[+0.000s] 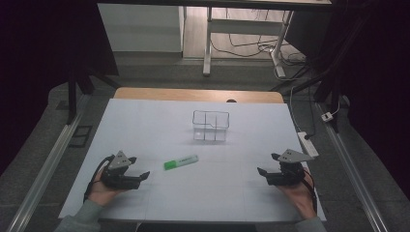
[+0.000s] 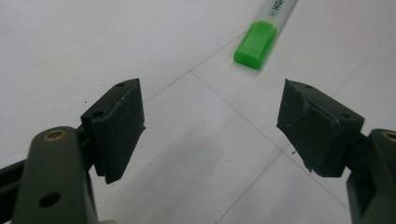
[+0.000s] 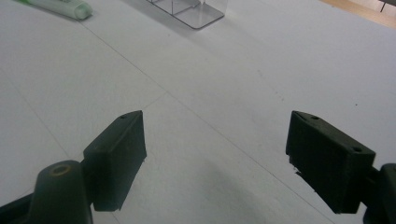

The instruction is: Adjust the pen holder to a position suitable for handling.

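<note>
The green highlighter (image 1: 181,162) lies flat mid-counter (image 1: 145,125), near the left gripper (image 1: 140,178), bare sheet all around. The clear organizer (image 1: 211,126) stands beyond. The right gripper (image 1: 263,172) sits well apart by the counter's right edge. Both grippers' fingers (image 2: 116,126) gape wide, holding nothing.

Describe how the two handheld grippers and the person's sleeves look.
Both the left gripper and the right gripper are black, each topped by a grey three-cornered plate and ending in two blocky black pads. A dark cable trails from each. The person wears grey-green sleeves.
</note>
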{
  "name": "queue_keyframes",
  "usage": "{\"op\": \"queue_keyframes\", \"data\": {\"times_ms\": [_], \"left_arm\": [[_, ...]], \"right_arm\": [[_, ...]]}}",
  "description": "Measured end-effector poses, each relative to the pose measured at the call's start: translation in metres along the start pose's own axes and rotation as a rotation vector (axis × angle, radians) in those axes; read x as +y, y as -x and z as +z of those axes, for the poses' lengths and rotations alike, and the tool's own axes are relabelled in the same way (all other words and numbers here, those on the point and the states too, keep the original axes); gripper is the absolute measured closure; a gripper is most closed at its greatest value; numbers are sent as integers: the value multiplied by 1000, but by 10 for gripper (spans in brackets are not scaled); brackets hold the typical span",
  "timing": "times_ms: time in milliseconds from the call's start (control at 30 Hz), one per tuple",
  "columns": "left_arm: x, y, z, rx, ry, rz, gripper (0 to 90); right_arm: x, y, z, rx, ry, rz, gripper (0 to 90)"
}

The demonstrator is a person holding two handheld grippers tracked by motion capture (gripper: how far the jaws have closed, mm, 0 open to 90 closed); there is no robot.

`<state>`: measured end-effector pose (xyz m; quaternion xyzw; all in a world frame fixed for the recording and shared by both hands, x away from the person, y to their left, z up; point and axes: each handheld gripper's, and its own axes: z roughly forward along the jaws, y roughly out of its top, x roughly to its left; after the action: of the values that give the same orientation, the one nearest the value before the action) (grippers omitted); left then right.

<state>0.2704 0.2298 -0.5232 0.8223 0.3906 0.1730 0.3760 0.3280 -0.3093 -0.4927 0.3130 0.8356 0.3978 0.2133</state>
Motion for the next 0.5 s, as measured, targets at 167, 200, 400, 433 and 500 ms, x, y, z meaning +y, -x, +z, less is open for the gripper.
{"op": "queue_keyframes", "data": {"times_ms": [167,200,400,433,500], "left_arm": [[0,0,-1,3,3,0,231],[0,0,-1,3,3,0,231],[0,1,-1,4,0,5,231],[0,1,-1,4,0,5,231],[0,1,-1,3,-1,6,231]], "right_arm": [[-2,0,2,-1,-10,3,206],[-2,1,2,-4,-11,3,208],[-2,1,2,1,-11,13,212],[-2,1,2,0,-12,11,212],[-2,1,1,0,-10,13,213]]}}
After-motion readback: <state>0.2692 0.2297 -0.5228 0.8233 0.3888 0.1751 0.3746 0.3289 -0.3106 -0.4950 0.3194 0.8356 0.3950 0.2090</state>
